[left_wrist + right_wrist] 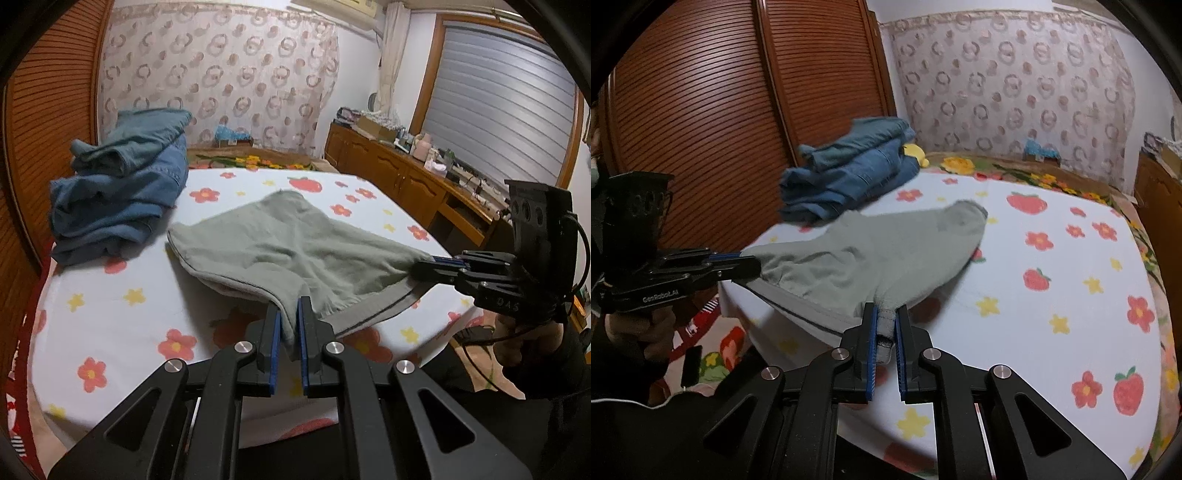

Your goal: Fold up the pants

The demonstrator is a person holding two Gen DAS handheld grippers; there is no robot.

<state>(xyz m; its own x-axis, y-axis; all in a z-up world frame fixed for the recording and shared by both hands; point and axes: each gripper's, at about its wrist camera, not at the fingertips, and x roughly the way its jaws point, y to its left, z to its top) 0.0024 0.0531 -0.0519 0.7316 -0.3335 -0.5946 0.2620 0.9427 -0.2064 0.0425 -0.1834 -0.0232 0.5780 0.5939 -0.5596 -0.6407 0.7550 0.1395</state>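
Observation:
A pair of grey-green pants (280, 236) lies partly folded over on the flowered bed, its near part lifted off the sheet. My left gripper (289, 306) is shut on one near corner of the pants. My right gripper (885, 312) is shut on the other near corner, with grey cloth bunched between its blue pads. The right gripper also shows in the left wrist view (424, 264) at the pants' right corner. The left gripper shows in the right wrist view (753, 264) at the left corner. The pants (886, 243) stretch between both grippers.
A stack of folded blue jeans (122, 188) sits at the bed's far left, also in the right wrist view (846, 173). The white flowered sheet (122, 306) covers the bed. Slatted wooden wardrobe doors (701, 110) stand on the left. A wooden cabinet (399, 177) with clutter runs along the right.

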